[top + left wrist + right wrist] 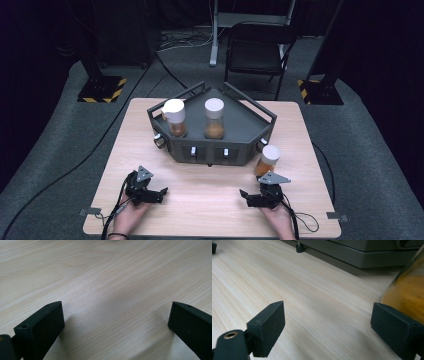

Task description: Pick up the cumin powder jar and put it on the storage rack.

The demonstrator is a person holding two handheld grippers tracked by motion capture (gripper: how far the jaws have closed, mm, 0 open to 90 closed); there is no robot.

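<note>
A dark grey angular rack (242, 122) stands at the table's far middle, with two white-capped spice jars upright in it: one on the left (175, 118), one in the middle (214, 118). A third jar of orange-brown spice (267, 160) stands on the table by the rack's front right corner. My right gripper (243, 196) lies just in front of that jar, pointing left. Its jaws are open around bare wood (327, 317), and the jar's glass (409, 295) rises past the right jaw. At the near left, my left gripper (162, 192) rests open over bare wood (116, 317).
The light wooden table (210, 210) has free room between the two grippers. The rack's front wall (362, 252) and a small foot (299, 248) are close ahead in the right gripper view. Behind the table stand a black chair (257, 47) and two stand bases with striped edges (102, 90).
</note>
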